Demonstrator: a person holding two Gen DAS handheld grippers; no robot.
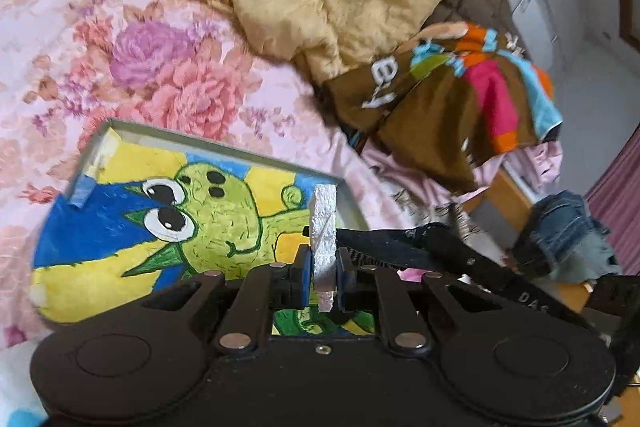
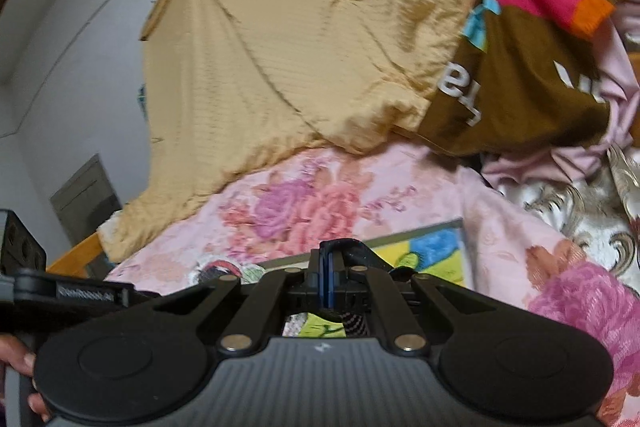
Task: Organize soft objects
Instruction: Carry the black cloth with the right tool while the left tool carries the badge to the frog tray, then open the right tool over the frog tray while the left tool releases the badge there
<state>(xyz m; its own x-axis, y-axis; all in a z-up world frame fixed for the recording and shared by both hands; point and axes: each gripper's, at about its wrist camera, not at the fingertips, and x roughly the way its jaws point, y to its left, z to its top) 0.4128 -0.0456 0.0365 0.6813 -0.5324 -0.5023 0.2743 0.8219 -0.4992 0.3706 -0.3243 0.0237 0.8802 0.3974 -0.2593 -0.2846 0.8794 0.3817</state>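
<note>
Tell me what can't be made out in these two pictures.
- Painted picture: near edge hidden by the left gripper in the left wrist view; mostly covered by the right gripper in the right wrist view.
- White lettering on the brown towel: folded and blurred, unreadable in both views.
- Denim item: partly hidden behind the black strap, left wrist view.

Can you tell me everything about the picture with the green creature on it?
The painting shows a green cartoon creature with big black-and-white eyes and a smile, on yellow and blue. It sits in a shallow grey frame with a raised rim and pale corner pieces. It is over the pink flowered bedspread. The left gripper has its jaws shut on the frame's right edge, at a white foam piece there.
</note>
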